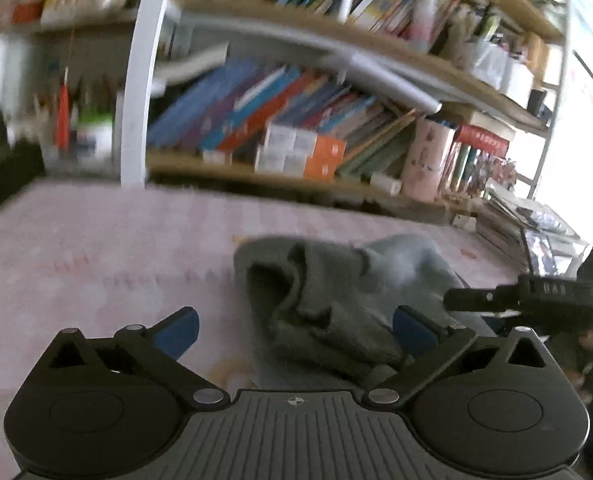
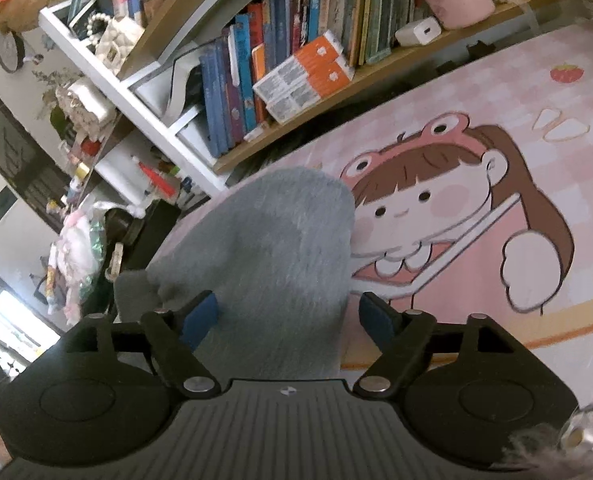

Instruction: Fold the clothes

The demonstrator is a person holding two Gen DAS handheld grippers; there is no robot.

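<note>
A grey, fuzzy fleece garment [image 1: 336,304] lies bunched on a pink checked mat printed with a cartoon girl in a frog hat [image 2: 476,208], which covers the counter in front of a wooden bookshelf packed with leaning books [image 2: 280,52]. In the left wrist view, which is blurred, the left gripper [image 1: 294,330] has its blue-padded fingers [image 1: 180,332] spread wide apart and gripping nothing; the crumpled folds of the garment sit between them and reach toward the right-hand pad, though contact cannot be told. The black body of the other gripper shows at that view's right edge, just beside the garment. In the right wrist view, the right gripper [image 2: 290,320] also stands with its fingers [image 2: 202,320] spread apart and holding nothing, poised over a smooth, rounded stretch of the garment [image 2: 272,248] that runs up to the cartoon face. The garment's edge lies just inside the right-hand pad, with the mat showing beyond it.
</note>
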